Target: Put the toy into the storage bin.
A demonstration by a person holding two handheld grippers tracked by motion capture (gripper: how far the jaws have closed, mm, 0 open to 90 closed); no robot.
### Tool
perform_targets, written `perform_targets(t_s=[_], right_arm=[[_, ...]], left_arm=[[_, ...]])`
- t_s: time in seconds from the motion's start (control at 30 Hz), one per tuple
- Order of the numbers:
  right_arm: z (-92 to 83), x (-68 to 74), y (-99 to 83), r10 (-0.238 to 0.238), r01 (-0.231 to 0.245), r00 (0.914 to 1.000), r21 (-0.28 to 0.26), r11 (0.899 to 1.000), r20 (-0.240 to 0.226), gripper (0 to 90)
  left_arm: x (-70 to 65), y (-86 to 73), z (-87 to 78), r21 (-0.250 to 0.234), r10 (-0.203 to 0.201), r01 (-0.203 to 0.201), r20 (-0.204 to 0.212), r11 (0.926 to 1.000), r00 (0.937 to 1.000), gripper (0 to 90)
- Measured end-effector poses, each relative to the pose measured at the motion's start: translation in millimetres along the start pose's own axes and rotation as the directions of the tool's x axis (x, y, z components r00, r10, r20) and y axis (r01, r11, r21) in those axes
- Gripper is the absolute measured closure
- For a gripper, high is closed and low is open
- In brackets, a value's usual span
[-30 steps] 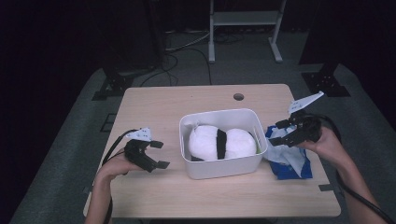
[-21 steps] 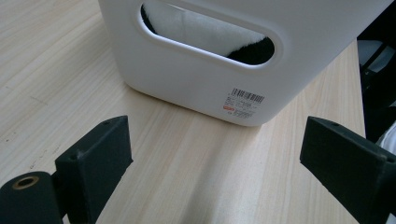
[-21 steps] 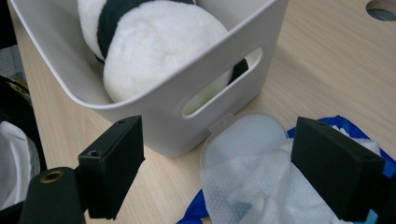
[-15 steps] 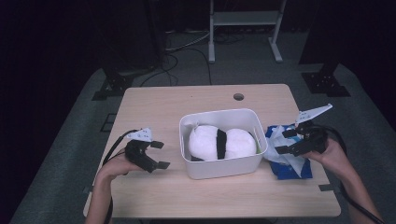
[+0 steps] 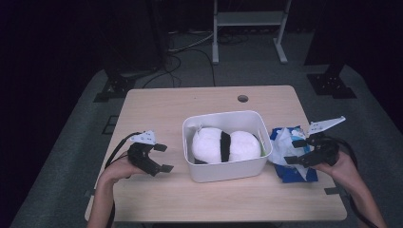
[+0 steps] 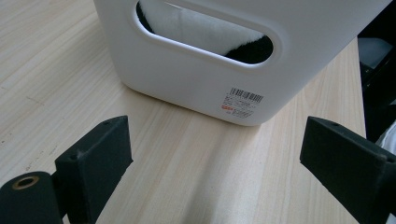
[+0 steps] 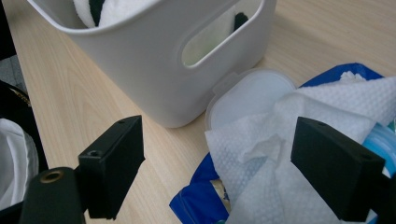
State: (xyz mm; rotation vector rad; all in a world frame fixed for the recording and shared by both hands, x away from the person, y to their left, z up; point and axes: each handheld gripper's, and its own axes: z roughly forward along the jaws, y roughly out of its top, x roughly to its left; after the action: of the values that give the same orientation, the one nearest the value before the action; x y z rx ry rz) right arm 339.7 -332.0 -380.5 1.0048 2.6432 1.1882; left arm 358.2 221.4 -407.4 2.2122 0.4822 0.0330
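Right gripper [image 5: 295, 153]: hovering over the wipes pack [image 5: 291, 156] right of the bin [image 5: 223, 166], jaws released.
Left gripper [image 5: 162, 157]: resting left, jaws released.

Light wood table [image 5: 157, 109], rounded corners, small round hole [image 5: 243, 99] near far edge. Grey carpet floor [image 5: 71, 156] around it. Room beyond dark, nearly black. White metal stand [image 5: 249, 19] on floor behind table. Black cables [image 5: 190, 50] trail across floor beside it. Black stand feet at far left [image 5: 114, 88] and far right [image 5: 330, 83] of table.
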Motion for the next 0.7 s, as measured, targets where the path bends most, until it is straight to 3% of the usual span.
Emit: perform_targets(t_s=[0.7], right_arm=[[-2.9, 4.7, -30.1, 0.049, -0.049, 0.9988, -0.028, 0.998, 0.005, 15.9]], left_arm=[[0.3, -0.9, 1.4, 0.005, -0.002, 0.002, 0.0, 1.0, 1.0, 7.7]])
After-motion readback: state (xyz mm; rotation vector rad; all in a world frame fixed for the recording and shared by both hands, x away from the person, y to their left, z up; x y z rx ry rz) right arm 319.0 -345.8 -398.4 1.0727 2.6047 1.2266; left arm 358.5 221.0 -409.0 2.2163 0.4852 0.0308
